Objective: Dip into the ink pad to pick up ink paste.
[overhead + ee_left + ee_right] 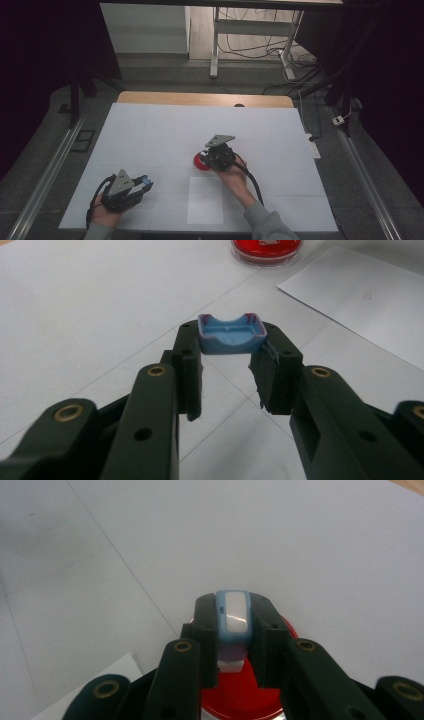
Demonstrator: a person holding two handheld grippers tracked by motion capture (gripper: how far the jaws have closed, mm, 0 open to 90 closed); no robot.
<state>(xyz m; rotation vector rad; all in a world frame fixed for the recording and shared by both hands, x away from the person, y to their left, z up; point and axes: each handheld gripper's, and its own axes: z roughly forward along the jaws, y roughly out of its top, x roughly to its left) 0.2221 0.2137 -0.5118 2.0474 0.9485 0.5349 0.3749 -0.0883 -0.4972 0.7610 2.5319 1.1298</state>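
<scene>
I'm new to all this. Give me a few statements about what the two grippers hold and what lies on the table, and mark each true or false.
1. The left gripper holds a small blue cap at its tips. True.
2. The right gripper is open, holding nothing. False: it is shut on a light blue stamp.
3. The right gripper is above a red ink pad. True.
4. The red ink pad lies on the white paper sheet. False: it lies on the table beyond the sheet.

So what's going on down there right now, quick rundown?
Left gripper shut on blue cap, clear of the table. Right gripper shut on blue-and-white stamp over red ink pad. Nothing in the way.
</scene>
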